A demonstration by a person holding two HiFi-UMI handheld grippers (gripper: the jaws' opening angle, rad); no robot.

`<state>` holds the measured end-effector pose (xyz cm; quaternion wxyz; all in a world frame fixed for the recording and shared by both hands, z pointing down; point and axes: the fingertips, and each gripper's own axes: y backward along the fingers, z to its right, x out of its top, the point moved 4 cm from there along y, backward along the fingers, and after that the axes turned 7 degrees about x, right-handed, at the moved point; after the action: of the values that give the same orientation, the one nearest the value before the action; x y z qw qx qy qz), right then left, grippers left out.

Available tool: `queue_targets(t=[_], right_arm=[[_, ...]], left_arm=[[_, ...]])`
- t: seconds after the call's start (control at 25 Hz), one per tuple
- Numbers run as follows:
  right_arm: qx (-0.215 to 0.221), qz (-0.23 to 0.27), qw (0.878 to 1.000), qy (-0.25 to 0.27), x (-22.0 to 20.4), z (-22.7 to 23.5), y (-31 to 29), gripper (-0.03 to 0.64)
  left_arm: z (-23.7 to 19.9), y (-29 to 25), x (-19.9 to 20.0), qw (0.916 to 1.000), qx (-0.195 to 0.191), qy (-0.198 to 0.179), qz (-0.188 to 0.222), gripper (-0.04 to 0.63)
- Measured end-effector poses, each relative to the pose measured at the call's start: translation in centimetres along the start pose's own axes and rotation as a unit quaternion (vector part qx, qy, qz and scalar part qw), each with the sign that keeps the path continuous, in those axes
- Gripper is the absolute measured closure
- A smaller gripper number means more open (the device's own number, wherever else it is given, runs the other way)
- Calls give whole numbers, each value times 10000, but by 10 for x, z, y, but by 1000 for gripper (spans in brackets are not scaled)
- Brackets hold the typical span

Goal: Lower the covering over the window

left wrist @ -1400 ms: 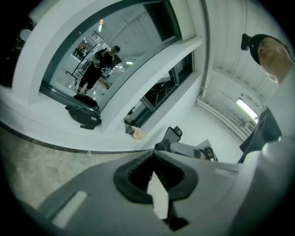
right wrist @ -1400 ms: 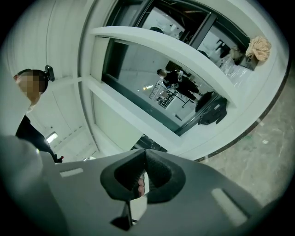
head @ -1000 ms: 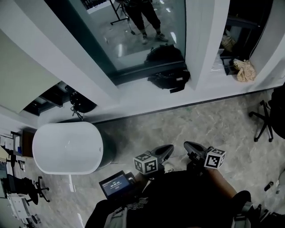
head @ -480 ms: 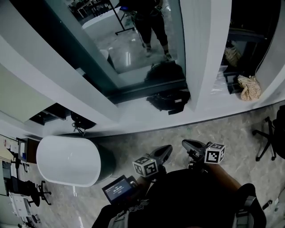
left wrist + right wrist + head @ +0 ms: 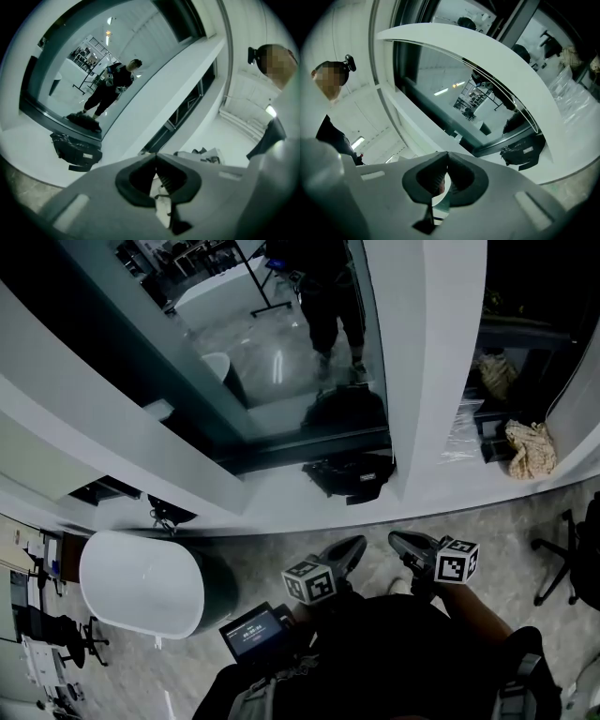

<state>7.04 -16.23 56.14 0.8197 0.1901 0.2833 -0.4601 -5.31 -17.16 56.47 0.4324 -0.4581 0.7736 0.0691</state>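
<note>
- Black bag is seen lying on the white sill below the window.
- Left gripper and right gripper are held clenched, empty, side by side.

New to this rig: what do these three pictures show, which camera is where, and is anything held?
No robot: a person holds a two-jaw gripper in each hand. The head view looks steeply down from their head; the other two cameras ride on the grippers, looking along the jaws. The left gripper and right gripper are near the body, both shut and empty. Ahead is a glass window, with a black bag on the white ledge below it and a white oval container on the grey floor.
</note>
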Motion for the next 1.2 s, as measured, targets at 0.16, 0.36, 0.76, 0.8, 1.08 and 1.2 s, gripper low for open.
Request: queue_targets(t=[0.16,0.36,0.76,0.8,1.08,1.2], right_arm=[[-19,81,9999,-83,7,14,-8,611],[-414,405,9982,125,38,30,-21,611],[-1394,1040,9787,1095,78,41,-35,609],[-1502,1124,9760,1109,77,42,-32,609],[-2201,1677,9550,1071,69,40,-7,609],[-2452,1928,9448,1004,65,34,5,609]], left_arm=[[-15,-18,30,9998,-12,-186,22,594],[-35,-55,91,9981,-341,-504,57,592],[-4,-162,266,9640,-1753,-1783,901,475],[3,-172,280,9599,-1850,-1839,1027,468],[50,-219,356,9356,-2573,-1710,1709,414],[71,-220,369,9221,-2972,-1614,1880,382]])
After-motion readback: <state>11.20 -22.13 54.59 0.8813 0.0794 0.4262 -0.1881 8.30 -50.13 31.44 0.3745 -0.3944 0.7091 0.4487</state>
